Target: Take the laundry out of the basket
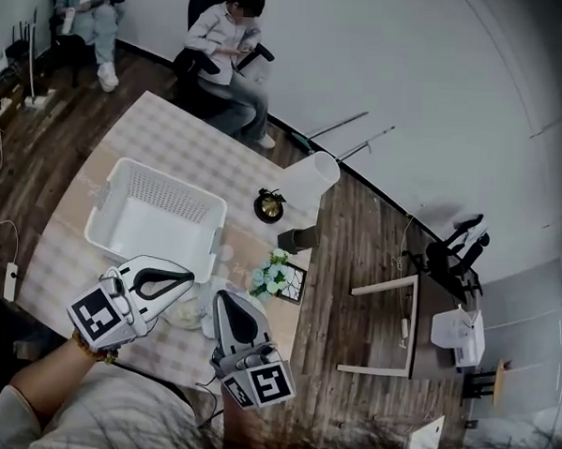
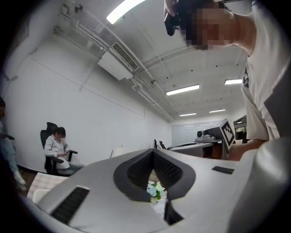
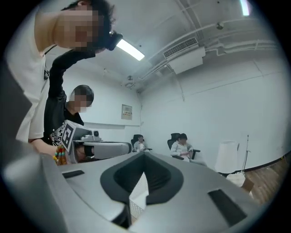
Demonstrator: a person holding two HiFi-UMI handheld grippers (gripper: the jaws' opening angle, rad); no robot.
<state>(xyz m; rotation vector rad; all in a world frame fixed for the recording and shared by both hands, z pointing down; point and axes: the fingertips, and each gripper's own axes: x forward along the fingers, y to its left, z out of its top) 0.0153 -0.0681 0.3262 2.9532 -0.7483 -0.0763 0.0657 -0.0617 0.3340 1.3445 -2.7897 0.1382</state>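
While I hold both grippers low over the near side of the table [image 1: 191,148], the left gripper [image 1: 184,279] points to my right and the right gripper [image 1: 221,300] points away from me, so their tips are near each other. The left gripper's jaws are closed together: in its own view the dark pads [image 2: 169,171] meet at the far end, and I see nothing pinched between them, only the flowers [image 2: 154,189] showing through the hole behind. The right gripper's jaws are closed in the same way, with its pads [image 3: 159,175] together and nothing gripped, and part of the white mesh basket [image 1: 170,196] shows through its hole. The basket stands on the checked cloth of the table, just beyond the left gripper. A pale crumpled thing [image 1: 190,313] lies on the table just in front of the basket, under and between the two tips. I think this is the laundry, but the head view is too blurred there to be sure. The flowers stand to the right of the grippers, beside a small dark frame [image 1: 295,283]. Farther away on the table are a dark pot [image 1: 269,207] and a dark cup [image 1: 299,239], and a white lamp [image 1: 312,178] stands at the far corner. Two persons [image 1: 230,38] sit on chairs by the wall.
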